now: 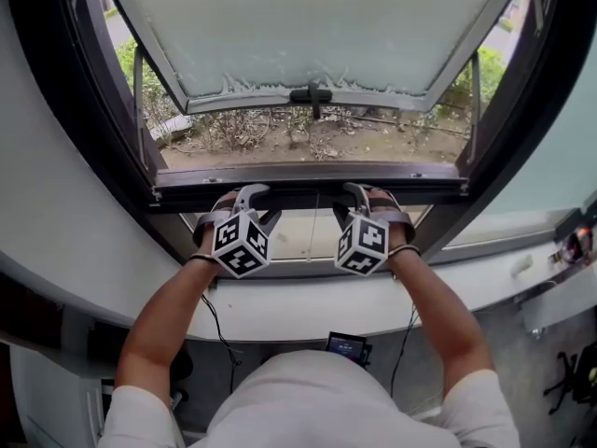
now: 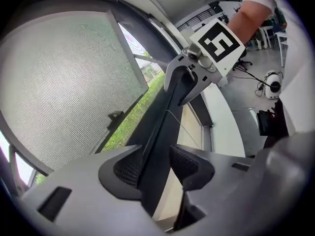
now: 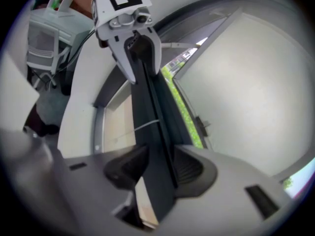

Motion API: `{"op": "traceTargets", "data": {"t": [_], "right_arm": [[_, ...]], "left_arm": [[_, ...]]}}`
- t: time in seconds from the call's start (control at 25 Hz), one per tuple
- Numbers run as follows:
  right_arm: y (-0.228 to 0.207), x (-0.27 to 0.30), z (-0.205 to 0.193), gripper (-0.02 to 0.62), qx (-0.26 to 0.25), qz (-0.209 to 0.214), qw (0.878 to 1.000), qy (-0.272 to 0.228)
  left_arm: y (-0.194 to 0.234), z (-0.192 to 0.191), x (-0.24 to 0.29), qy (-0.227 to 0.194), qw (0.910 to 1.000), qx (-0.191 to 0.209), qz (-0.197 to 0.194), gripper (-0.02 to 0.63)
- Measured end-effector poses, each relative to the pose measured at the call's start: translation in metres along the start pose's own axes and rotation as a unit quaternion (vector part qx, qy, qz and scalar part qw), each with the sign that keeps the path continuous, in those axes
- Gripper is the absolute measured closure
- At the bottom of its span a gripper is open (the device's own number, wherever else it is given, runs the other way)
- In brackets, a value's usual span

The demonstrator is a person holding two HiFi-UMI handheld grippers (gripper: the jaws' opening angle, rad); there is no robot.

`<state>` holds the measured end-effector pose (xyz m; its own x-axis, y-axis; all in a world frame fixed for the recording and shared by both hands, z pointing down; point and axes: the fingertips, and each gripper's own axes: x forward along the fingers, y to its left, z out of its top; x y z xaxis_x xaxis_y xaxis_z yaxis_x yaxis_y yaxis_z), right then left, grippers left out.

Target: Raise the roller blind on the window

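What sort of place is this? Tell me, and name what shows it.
Probably an office or workroom: an outward-tilted frosted window over shrubs outside, a white sill, and cables on the floor behind.

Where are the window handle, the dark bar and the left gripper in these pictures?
Window handle (image 1: 312,94), head view: middle of the black handle on the sash's lower edge.
Dark bar (image 1: 300,192), head view: bare stretch at the bar's middle.
Left gripper (image 2: 156,165), left gripper view: midway between its fingertips, astride the bar.

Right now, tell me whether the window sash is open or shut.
Open: the window sash tilts outward, bare ground and shrubs showing through the gap under it.
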<state>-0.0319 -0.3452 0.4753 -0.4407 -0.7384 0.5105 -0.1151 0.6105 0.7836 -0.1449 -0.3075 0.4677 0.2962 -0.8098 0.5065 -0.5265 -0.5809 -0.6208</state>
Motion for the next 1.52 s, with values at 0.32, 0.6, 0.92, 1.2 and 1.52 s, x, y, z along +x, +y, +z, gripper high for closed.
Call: {"op": "traceTargets", "data": {"t": [0.32,0.6,0.92,1.2,1.52], "right_arm": [[0.001,0.004,0.000,0.442,-0.030,-0.011,0.999,0.013],[0.003,0.005,-0.001,0.442,-0.042,-0.028,0.998,0.030],[0.011,0.009,-0.004,0.442,-0.048,-0.024,0.997,0.046],[0.003,0.003,-0.003,0.442,-0.042,-0.008,0.998,0.041],[-0.020,-0.013,0.010,0.442,-0.020,-0.025,0.999,0.017]], "left_arm": [[-0.002,-0.003,0.007,0.017,0.9994,0.030,-0.004,0.436],[-0.004,-0.003,0.008,0.020,0.9996,0.021,0.003,0.437],[-0.008,-0.007,0.011,0.053,0.9978,0.039,0.008,0.459],[-0.006,-0.003,0.008,0.052,0.9982,0.031,-0.005,0.459],[0.013,0.015,-0.009,0.025,0.9994,0.022,0.010,0.457]]}}
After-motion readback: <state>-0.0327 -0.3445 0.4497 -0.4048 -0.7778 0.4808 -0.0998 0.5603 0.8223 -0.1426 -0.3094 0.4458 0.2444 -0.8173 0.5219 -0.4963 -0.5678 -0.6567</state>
